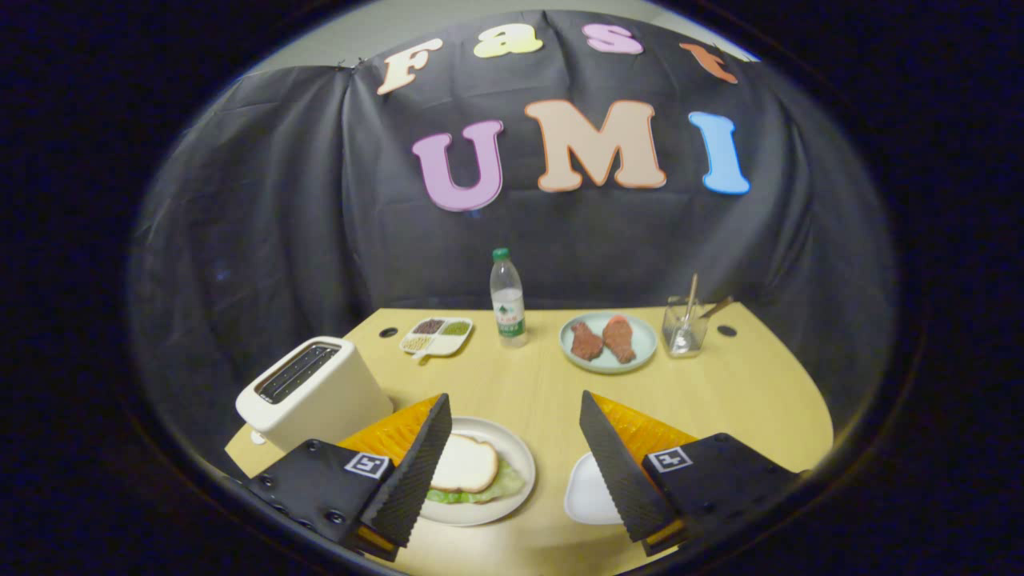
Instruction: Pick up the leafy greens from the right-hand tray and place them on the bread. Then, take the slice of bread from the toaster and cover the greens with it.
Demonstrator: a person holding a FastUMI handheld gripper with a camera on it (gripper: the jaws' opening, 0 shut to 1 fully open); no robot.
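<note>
Mount: I see from a fisheye camera riding on the gripper (514,424), looking forward along its two fingers (416,472), spread wide at the bottom of the frame.
Height: raised above the table (544,384), tilted slightly down.
Facing: across the table to the booth wall, which takes the upper half.
Near: plate (520,460) and tray (584,492) low centre, toaster (312,388) lower left.
Far: bottle (507,298) at centre, by the table's back edge.
</note>
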